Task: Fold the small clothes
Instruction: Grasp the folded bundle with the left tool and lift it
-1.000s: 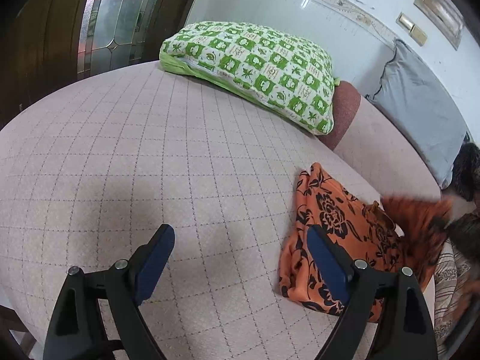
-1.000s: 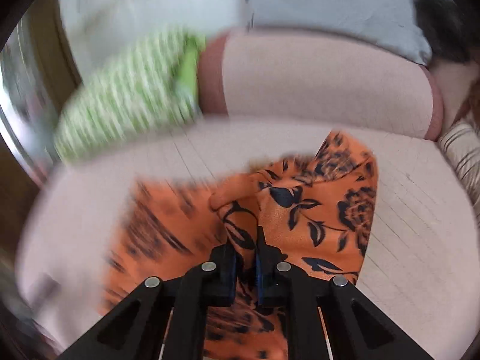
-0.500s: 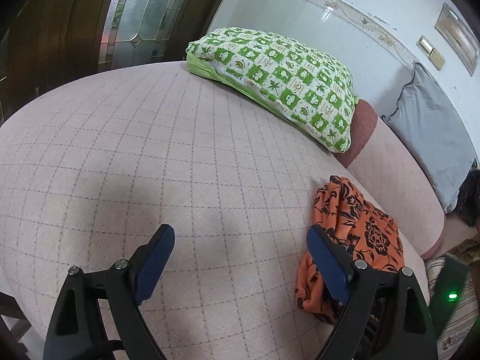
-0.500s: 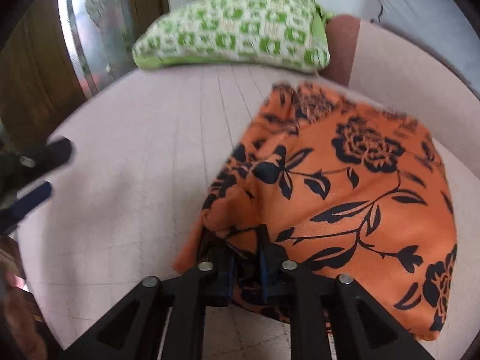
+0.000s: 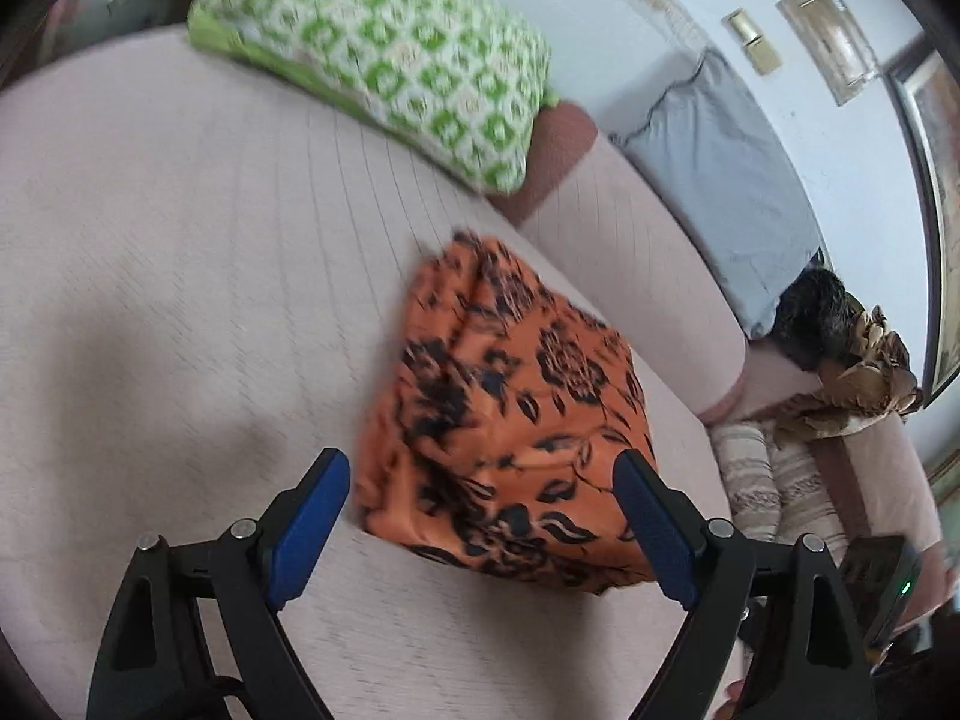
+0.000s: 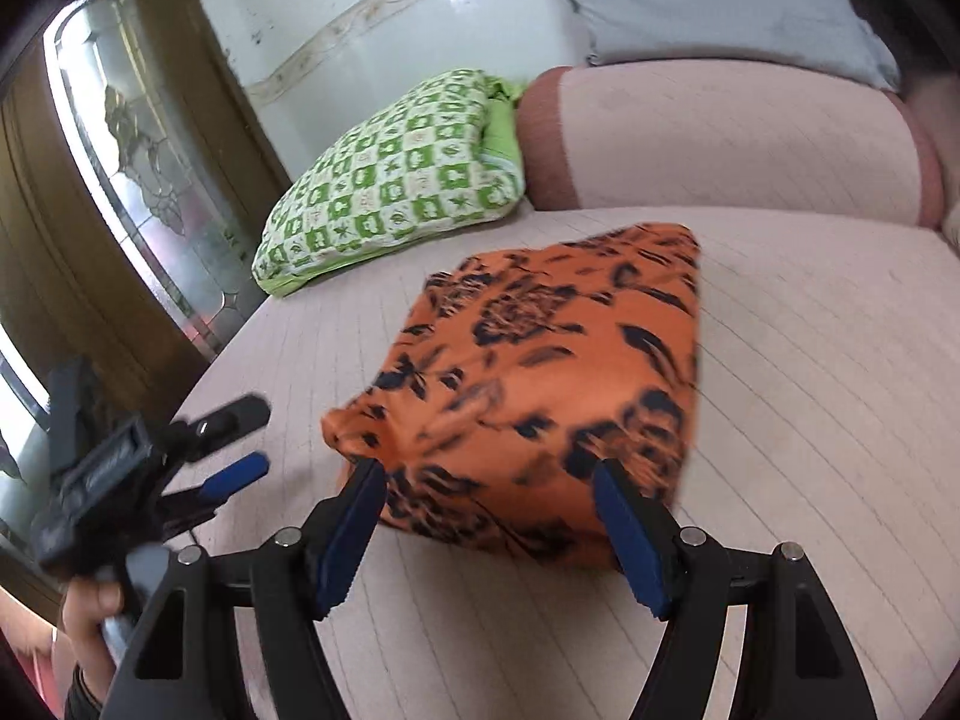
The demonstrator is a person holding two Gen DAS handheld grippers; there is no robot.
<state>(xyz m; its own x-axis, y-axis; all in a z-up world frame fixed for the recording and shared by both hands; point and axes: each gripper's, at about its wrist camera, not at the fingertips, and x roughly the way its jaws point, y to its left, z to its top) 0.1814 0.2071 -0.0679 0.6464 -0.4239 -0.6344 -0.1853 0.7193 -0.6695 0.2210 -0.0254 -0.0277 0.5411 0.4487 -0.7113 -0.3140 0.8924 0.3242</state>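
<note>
Bedding: pale pink mattress cover (image 5: 180, 228) with a faint stitched grid, taut and flat, carries everything. Room behind: light blue-white wall with a decorative border strip, dark wooden door (image 6: 138, 150) with a leaded glass panel at the left of the right wrist view.

Along the far side of the bed, in a row: green-and-white checked pillow (image 5: 384, 54), plump and soft; pink bolster (image 6: 720, 144) with brownish-red ends, cylindrical; grey pillow (image 5: 720, 180) leaning on the wall. Striped fabric and a brown patterned heap lie past the bolster at the right edge of the left wrist view.

Orange floral garment (image 5: 510, 438), thin printed cloth with black flowers, lies folded into a rough rectangle near the middle of the bed, a rounded fold at its left near corner. Bare cover lies wide to its left; less on the right.

Left tool (image 5: 486, 498): jaws wide, blue pads flanking the garment's near edge in view, nothing pinched. It also shows at left in the right wrist view (image 6: 240, 444), gripped by a hand (image 6: 90, 612).

Right tool (image 6: 489, 516): jaws have just been opening, now wide, near edge of the garment between the pads but not pressed.
</note>
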